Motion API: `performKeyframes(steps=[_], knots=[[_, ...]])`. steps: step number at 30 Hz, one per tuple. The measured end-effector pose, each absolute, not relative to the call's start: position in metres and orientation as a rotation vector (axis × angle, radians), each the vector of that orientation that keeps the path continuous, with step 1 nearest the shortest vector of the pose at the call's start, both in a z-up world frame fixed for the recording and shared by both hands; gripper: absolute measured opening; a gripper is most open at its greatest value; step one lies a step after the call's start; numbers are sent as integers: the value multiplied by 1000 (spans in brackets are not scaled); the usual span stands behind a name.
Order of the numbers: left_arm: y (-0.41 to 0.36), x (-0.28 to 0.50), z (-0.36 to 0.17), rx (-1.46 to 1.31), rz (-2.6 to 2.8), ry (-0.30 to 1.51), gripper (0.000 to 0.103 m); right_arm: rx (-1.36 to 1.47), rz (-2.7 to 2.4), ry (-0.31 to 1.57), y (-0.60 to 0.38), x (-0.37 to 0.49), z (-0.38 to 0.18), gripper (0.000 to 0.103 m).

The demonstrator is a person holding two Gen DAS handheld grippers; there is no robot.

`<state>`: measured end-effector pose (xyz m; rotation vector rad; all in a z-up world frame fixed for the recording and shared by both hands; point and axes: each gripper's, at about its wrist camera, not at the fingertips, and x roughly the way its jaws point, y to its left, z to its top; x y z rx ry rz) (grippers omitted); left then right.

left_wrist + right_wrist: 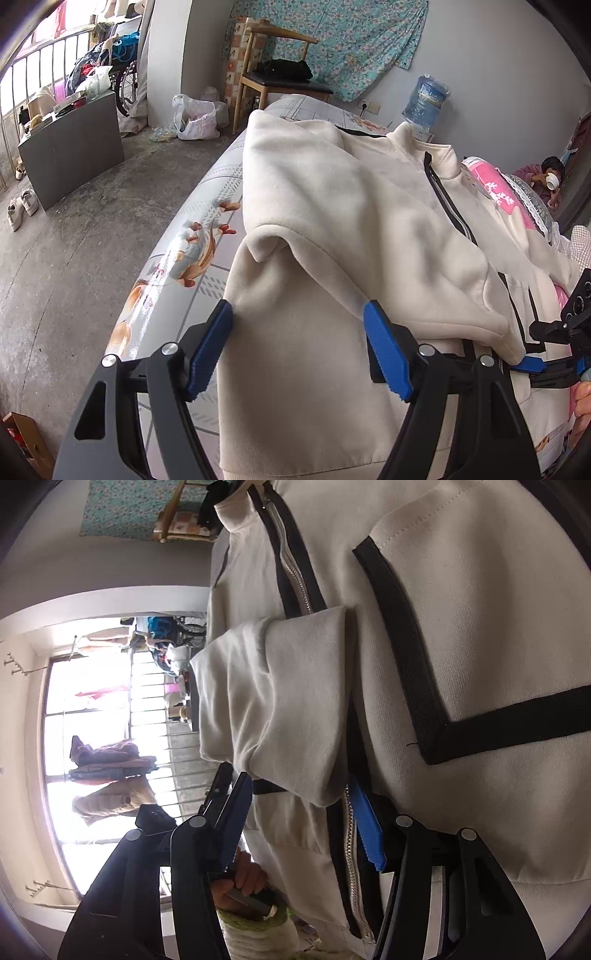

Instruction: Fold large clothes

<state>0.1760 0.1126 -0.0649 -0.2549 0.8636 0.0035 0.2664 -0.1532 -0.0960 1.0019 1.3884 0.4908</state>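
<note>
A cream zip jacket with black trim (332, 206) lies on a bed covered by a patterned sheet (184, 251). One sleeve (388, 236) is folded across the jacket's front. My left gripper (297, 343) is open, its blue pads on either side of the jacket's lower left part. In the right wrist view the jacket (461, 646) fills the frame, with the sleeve cuff (295, 709) lying over the zipper (295, 579). My right gripper (299, 823) is open around the cuff's end; it also shows at the right edge of the left wrist view (546, 363).
A wooden chair (280, 74) with a dark bag stands beyond the bed. A grey cabinet (70, 147), shoes (22, 208) and a plastic bag (195, 116) sit on the concrete floor at left. A water bottle (424, 99) and a seated person (550, 177) are at right.
</note>
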Motion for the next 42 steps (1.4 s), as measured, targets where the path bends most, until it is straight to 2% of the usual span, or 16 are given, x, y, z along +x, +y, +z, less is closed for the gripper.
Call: performKeyframes(steps=[3, 4, 5, 7, 12, 17, 20, 23, 28, 34, 36, 39, 41, 42], knots=[[112, 176, -65, -255, 3, 865, 71, 956, 461, 1388, -146, 270, -92, 37], [112, 176, -65, -255, 3, 864, 71, 928, 446, 1385, -144, 271, -89, 22], [112, 176, -65, -254, 3, 864, 71, 905, 435, 1381, -141, 270, -88, 13], [112, 176, -65, -255, 4, 864, 71, 876, 428, 1361, -134, 272, -86, 8], [115, 179, -63, -270, 0, 860, 71, 703, 463, 1211, -112, 300, -28, 6], [114, 180, -63, -258, 2, 861, 71, 462, 461, 886, -110, 326, 82, 6], [113, 180, -63, -250, 5, 863, 71, 388, 397, 774, -144, 322, 111, 6], [112, 182, -63, -239, 8, 866, 71, 362, 287, 812, -181, 323, 84, 6], [109, 183, -64, -221, 13, 875, 71, 341, 175, 1089, -205, 342, -16, 7], [111, 185, -56, -199, 25, 911, 68, 377, 125, 986, -243, 344, -8, 3], [116, 181, -45, -203, 31, 902, 68, 360, 146, 1003, -247, 345, -4, 3], [120, 178, -24, -156, 49, 885, 68, 365, 221, 1097, -249, 349, -12, 12], [122, 182, -15, -125, 58, 894, 68, 385, 239, 1140, -252, 351, -17, 43], [122, 187, -13, -112, 61, 904, 68, 410, 241, 1152, -254, 355, -21, 47]])
